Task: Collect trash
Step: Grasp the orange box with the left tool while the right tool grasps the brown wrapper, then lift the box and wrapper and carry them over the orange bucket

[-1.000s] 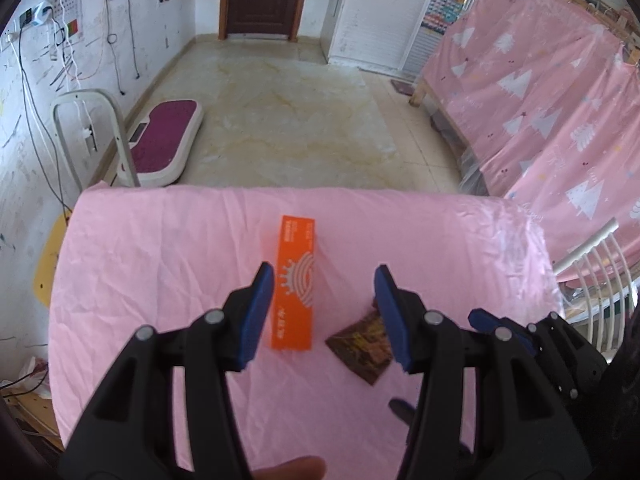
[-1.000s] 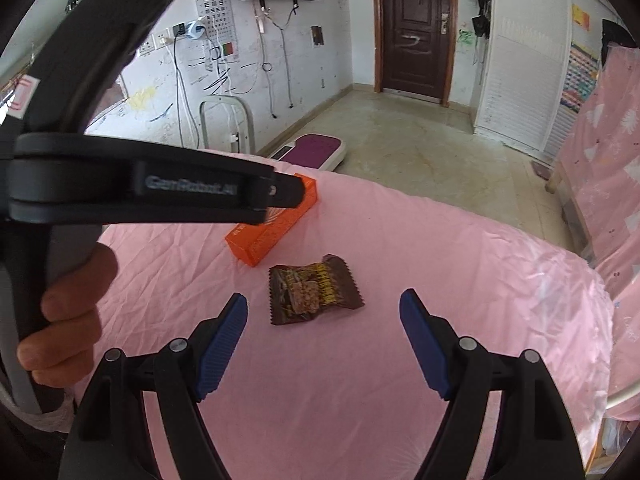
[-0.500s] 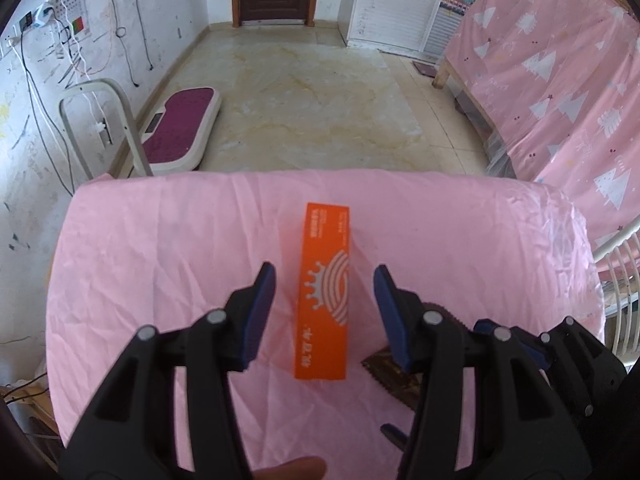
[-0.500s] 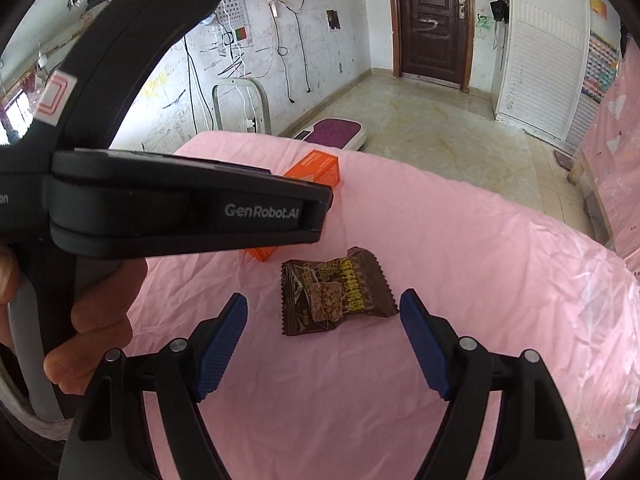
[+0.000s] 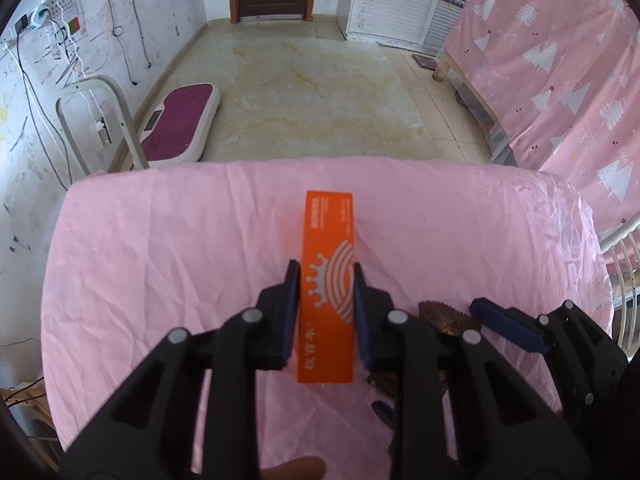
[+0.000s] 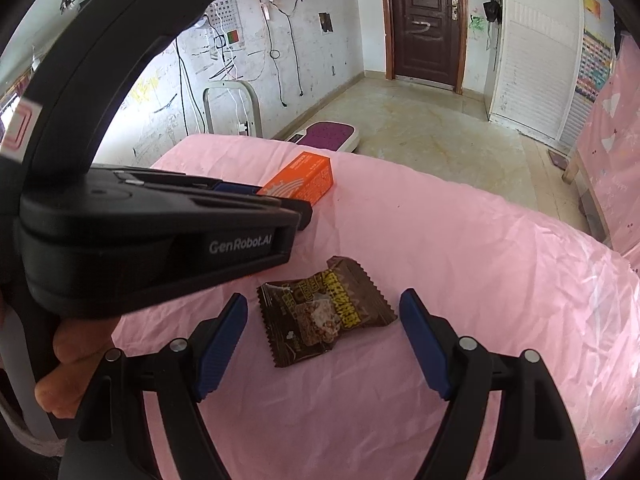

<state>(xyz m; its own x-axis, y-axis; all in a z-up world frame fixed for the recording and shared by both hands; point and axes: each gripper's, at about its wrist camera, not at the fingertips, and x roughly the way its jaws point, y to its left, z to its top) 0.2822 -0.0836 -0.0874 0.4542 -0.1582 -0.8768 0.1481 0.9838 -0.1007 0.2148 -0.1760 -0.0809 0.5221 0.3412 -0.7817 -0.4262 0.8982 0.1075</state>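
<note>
An orange carton [image 5: 329, 224] lies lengthwise on the pink-covered table [image 5: 160, 260]. My left gripper [image 5: 325, 266] straddles its near half, jaws closing, and the blue pads touch both long sides. The same carton [image 6: 306, 178] shows in the right wrist view, past the left gripper's black body. A brown snack wrapper [image 6: 324, 312] lies flat to the carton's right. My right gripper [image 6: 324, 298] hangs open over the wrapper, a pad on each side and clear of it. In the left wrist view only an edge of the wrapper [image 5: 440, 312] shows.
The table's far edge drops to a tiled floor with a purple-topped platform [image 5: 176, 124] and a white metal frame [image 5: 96, 120]. A pink patterned cloth [image 5: 560, 80] covers furniture on the right. A white wire rack [image 5: 620, 264] stands at the table's right edge.
My left gripper sank over the orange carton and its jaws came in from wide apart to the carton's sides. The right gripper drew nearer the wrapper and stayed open.
</note>
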